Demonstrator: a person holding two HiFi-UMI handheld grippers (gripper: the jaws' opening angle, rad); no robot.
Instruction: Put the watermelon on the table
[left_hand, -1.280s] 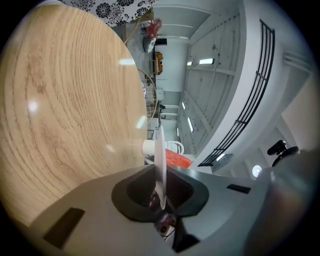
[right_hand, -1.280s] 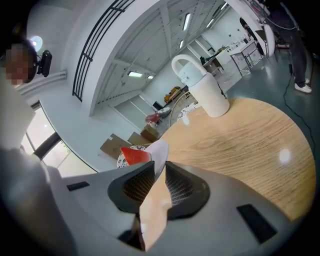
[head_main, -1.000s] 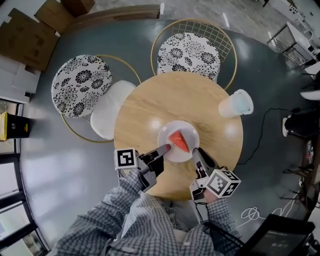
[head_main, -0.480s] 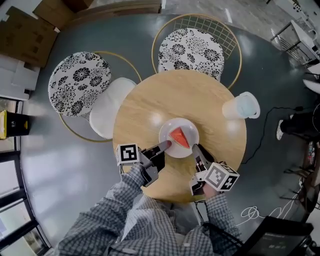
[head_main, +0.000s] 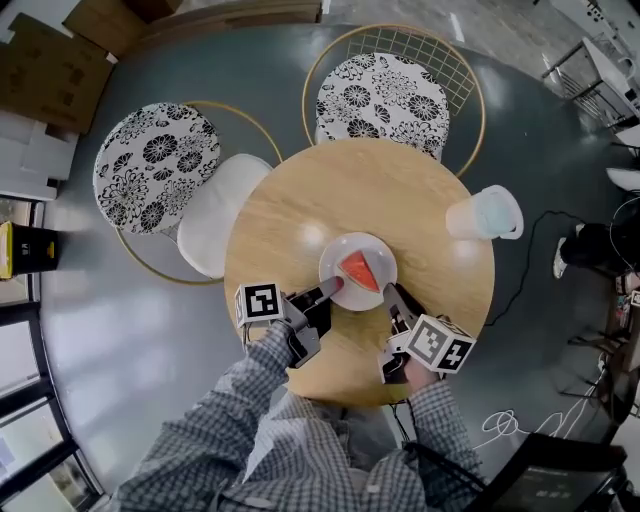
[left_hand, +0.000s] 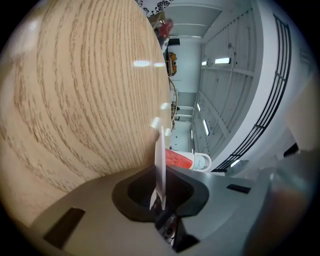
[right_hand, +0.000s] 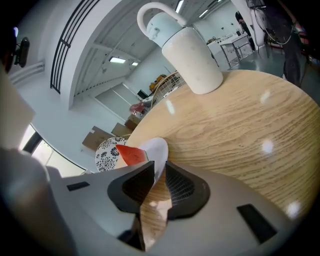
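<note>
A red wedge of watermelon (head_main: 358, 270) lies on a small white plate (head_main: 375, 245) near the middle of the round wooden table (head_main: 350, 190). My left gripper (head_main: 333, 287) is shut on the plate's left rim, which shows edge-on (left_hand: 160, 160) between its jaws (left_hand: 161, 174), the watermelon (left_hand: 177, 159) beyond. My right gripper (head_main: 392, 293) is shut on the rim at the lower right. In the right gripper view the plate (right_hand: 156, 150) sits in the jaw tips (right_hand: 157, 172), the watermelon (right_hand: 131, 155) behind it. Whether the plate touches the tabletop I cannot tell.
A white lidded jug (head_main: 482, 213) stands at the table's right edge (right_hand: 187, 50). Two floral-cushioned wire chairs (head_main: 380, 95) (head_main: 160, 165) and a white seat (head_main: 218, 215) ring the far and left sides. Cables lie on the grey floor (head_main: 505, 430) at the right.
Both grippers and the plate between them have come down slightly toward the tabletop. The grip on the plate's rim is the same on each side.
</note>
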